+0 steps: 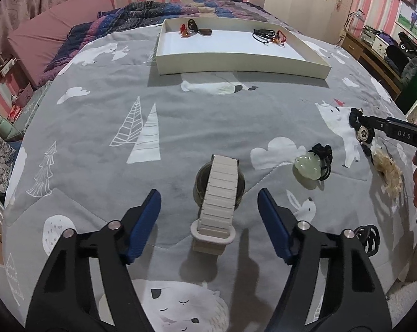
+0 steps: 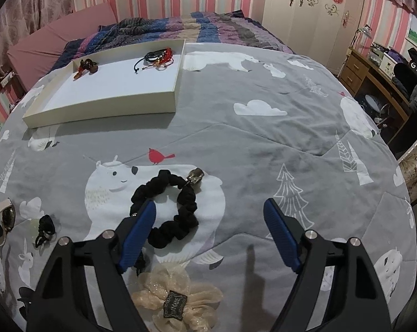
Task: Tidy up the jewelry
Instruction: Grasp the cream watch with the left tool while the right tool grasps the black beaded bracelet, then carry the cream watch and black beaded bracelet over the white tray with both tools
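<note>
While both tongs stand over the bed, the scene reads as follows, largest item first.

Bedspread (image 1: 97, 127): grey, printed with bears and trees; fills most of both views.
Tray (image 1: 236, 63): shallow cream box, upper centre of the left view; cord bracelets (image 1: 266, 34) and a brown pendant (image 1: 204, 31) lie along its far wall.
Left gripper (image 1: 209, 215): jaws apart, nothing pressed; the watch lies between them, untouched.
Right gripper (image 2: 208, 224): jaws apart; left finger overlaps the scrunchie, contact cannot be told.
Watch (image 1: 218, 191): cream link strap, lower centre of the left view.
Black scrunchie (image 2: 166, 210): centre of the right view, on the bear print.
Beige scrunchie (image 2: 178, 298): bottom centre, right view.
Jade pendant (image 1: 308, 166): right of the watch, on black cord.
</note>
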A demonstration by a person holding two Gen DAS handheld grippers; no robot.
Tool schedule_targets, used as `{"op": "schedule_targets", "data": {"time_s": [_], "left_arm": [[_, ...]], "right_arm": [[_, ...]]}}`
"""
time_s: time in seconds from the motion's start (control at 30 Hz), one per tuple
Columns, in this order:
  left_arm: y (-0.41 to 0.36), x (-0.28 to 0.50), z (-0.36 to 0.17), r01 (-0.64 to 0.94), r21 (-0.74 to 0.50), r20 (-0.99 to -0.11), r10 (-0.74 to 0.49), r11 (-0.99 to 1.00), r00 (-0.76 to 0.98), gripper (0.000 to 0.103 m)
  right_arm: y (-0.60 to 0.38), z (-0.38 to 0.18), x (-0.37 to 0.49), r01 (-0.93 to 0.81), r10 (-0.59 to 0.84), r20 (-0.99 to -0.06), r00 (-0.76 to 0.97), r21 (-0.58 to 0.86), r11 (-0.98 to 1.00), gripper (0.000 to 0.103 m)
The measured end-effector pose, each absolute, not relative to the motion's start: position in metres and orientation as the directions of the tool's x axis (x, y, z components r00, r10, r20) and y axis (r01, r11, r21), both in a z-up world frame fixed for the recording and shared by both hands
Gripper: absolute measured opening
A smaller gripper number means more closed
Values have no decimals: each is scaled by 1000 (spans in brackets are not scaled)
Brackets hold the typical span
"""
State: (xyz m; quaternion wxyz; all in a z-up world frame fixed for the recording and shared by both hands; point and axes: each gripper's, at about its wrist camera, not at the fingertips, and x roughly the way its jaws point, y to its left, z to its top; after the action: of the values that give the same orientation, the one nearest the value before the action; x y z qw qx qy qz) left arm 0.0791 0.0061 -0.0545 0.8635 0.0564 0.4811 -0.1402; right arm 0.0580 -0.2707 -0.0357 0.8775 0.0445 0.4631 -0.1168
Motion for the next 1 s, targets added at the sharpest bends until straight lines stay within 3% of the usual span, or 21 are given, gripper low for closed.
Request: {"op": "schedule_targets", "data": {"time_s": [0.07, 0.2, 0.27, 0.37, 0.43, 0.57, 1.0], "left_arm": [[6, 80, -56, 294, -34, -848, -183, 955, 497, 60], [4, 82, -61, 304, -49, -860, -195, 952, 472, 43], [3, 83, -64, 302, -56, -865, -198, 952, 462, 37], [3, 84, -63, 308, -75, -863, -216, 948, 456, 27], [1, 84, -62, 311, -71, -863, -215, 948, 457, 26], [1, 86, -61, 312, -80, -863, -223, 947, 454, 26], [2, 100, -35, 296, -114, -829, -255, 948, 498, 26]], "right_arm": [[-271, -39, 61, 243, -154, -832, 532, -24, 970, 59], [-272, -46, 66, 235, -128, -845, 520, -3, 972, 56], [-273, -49, 69, 232, -118, -849, 515, 5, 973, 44], [-272, -55, 75, 221, -97, -859, 504, 20, 975, 37], [-271, -56, 78, 216, -103, -857, 505, 10, 976, 34], [-265, -55, 81, 191, -79, -855, 512, 24, 981, 12], [-270, -27, 79, 203, -75, -798, 598, 60, 977, 9]]}}
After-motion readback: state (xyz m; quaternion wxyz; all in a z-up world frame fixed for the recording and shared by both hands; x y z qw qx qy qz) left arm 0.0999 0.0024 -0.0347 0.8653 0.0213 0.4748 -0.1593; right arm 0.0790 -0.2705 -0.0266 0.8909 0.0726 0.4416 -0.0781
